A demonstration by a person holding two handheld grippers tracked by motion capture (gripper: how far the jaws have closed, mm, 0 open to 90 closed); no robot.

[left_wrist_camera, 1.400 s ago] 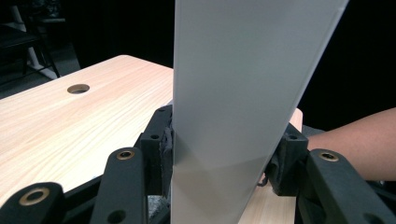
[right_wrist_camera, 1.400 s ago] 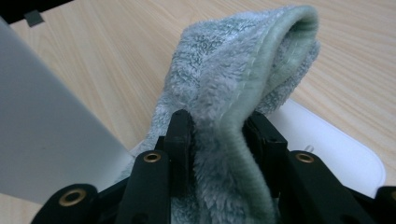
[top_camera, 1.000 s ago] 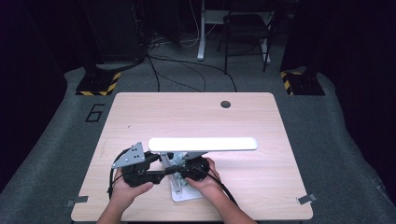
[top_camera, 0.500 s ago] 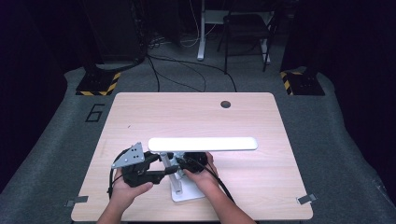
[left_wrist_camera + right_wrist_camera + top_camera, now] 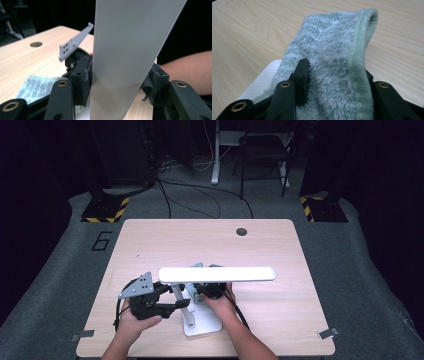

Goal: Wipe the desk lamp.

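Dark floor rings the table (image 5: 150,240), where a white lamp (image 5: 216,274) stands at six o'clock. At its nine, the left gripper (image 5: 183,303) straddles the stem, jaws just opening with the left pad touching; at three, the right gripper (image 5: 196,294), jaws easing wider, holds a cloth (image 5: 332,65).

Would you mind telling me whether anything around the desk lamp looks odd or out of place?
Nothing looks damaged or spilled. The desk lamp stands upright on its white base, and the green cloth sits bunched in the right gripper, as expected for wiping.
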